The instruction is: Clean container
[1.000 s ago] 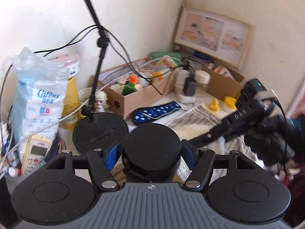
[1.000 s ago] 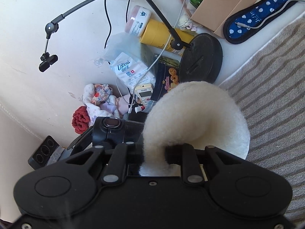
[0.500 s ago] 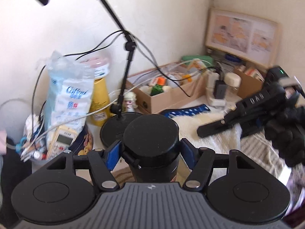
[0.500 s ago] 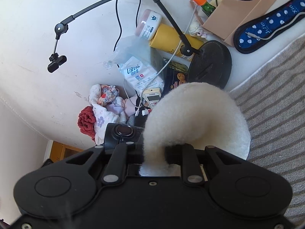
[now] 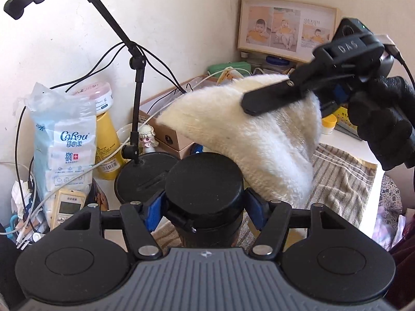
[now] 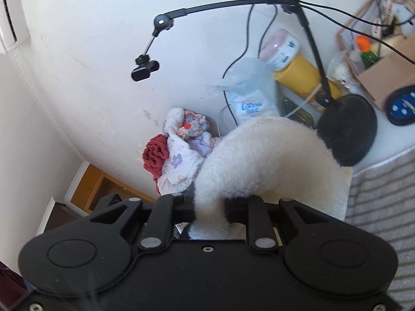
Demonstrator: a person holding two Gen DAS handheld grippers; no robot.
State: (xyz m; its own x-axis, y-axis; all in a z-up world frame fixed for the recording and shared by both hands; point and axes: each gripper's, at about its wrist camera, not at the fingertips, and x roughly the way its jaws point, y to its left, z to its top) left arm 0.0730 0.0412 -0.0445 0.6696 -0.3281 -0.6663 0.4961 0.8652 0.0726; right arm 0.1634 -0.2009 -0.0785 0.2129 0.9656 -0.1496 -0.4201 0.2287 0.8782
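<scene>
Cloth hangs behind container – stand base left of it

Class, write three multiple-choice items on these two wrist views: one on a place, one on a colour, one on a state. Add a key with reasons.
1. Where is the cloth?
A. flat on the striped towel
B. lifted above the container's lid
C. inside the box

2. What colour is the container?
A. black
B. yellow
C. white

3. What is the left gripper doing?
A. standing open, empty
B. clamped on the container
C. clamped on the cloth

Key: B, the cloth hangs from the right gripper over the lid; A, lid and body are black; B, blue pads press both sides of the container.
</scene>
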